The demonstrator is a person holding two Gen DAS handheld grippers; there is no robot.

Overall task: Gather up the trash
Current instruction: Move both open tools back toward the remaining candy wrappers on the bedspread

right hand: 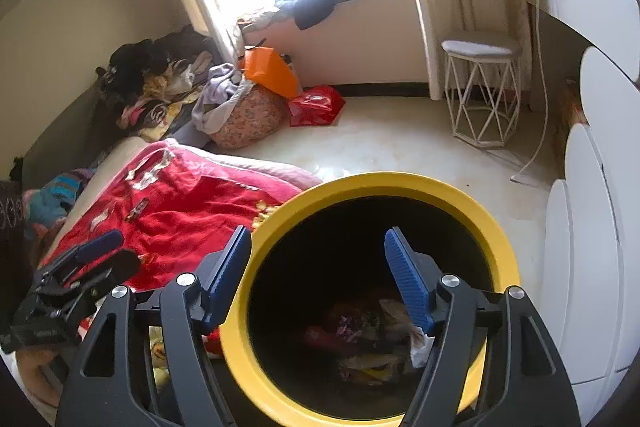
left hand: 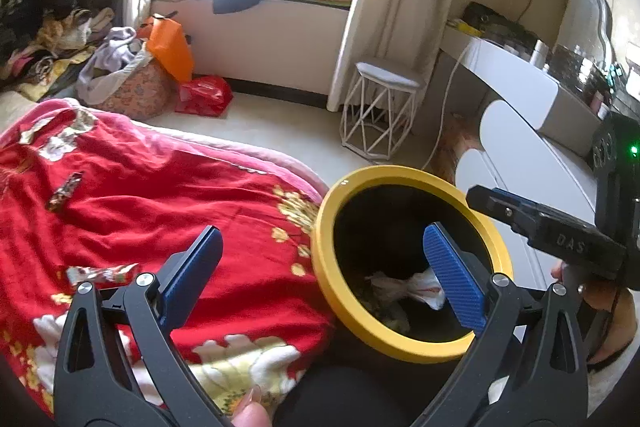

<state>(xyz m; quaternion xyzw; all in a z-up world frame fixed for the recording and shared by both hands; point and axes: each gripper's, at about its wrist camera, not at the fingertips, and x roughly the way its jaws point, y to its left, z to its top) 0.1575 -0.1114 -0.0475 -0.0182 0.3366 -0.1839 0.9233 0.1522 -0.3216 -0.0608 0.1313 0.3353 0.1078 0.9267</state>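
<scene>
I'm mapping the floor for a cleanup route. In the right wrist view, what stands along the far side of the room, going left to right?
Pile of dark and patterned clothes → orange paper bag → red plastic bag → white wire-frame stool → white scalloped cabinet.

At the right edge of the left wrist view, the letters "DAS" stand raised on the black body of the right tool (left hand: 476, 197). Nothing else is legible.

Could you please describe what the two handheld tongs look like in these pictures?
Both tongs, left and right, have black skeletal arms with triangular cut-outs, silver pivot bolts and ribbed blue pads. The right one's body carries raised "DAS" lettering and a green light.
</scene>
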